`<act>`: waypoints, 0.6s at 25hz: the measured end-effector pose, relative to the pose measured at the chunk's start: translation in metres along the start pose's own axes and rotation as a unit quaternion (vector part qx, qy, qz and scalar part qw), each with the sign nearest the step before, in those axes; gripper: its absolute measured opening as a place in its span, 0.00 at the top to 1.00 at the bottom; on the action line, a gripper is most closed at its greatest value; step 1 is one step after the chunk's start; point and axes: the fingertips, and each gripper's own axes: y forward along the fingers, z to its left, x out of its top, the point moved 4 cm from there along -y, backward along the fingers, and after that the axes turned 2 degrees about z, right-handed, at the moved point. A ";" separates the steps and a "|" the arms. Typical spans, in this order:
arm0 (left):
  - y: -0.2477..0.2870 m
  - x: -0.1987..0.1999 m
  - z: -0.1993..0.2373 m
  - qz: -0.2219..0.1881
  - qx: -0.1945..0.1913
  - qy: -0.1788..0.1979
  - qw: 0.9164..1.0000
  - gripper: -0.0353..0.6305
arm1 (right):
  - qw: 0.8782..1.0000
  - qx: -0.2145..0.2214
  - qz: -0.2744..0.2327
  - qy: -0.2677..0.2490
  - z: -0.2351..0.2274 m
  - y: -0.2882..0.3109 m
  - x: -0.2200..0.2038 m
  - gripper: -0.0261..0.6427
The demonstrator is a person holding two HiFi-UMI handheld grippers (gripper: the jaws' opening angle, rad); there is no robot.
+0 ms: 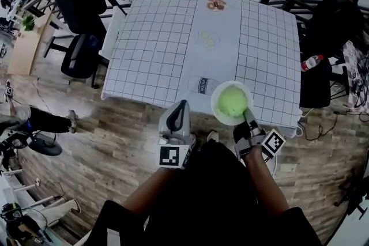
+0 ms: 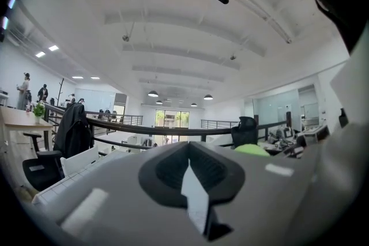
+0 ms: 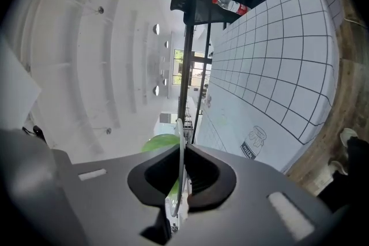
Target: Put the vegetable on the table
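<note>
Table [image 1: 173, 37]: covered with a white gridded cloth; a milk-bottle print [image 1: 203, 86] lies near its near edge.
Vegetable [image 1: 233, 101]: a pale green, round head sitting in a white plate [image 1: 214, 102] at the table's near edge, just right of the milk-bottle print.
Plate contact: I cannot tell whether the plate rests on the table or hangs just above it.
Right gripper [image 1: 247, 115]: at the table's near edge, its jaws clamped on the thin plate rim on the person's side.
Left gripper [image 1: 181, 105]: at the table's near edge, left of the plate and apart from it, jaws pressed together with nothing between them.
Black chair [image 1: 78, 55]: beside the table's left side.
Plastic bottle [image 1: 312, 61]: just off the table's right side.
</note>
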 end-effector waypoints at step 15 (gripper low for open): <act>0.025 0.001 -0.011 -0.011 -0.005 -0.006 1.000 0.93 | 1.000 -0.018 0.004 0.005 -0.040 0.040 0.034 0.94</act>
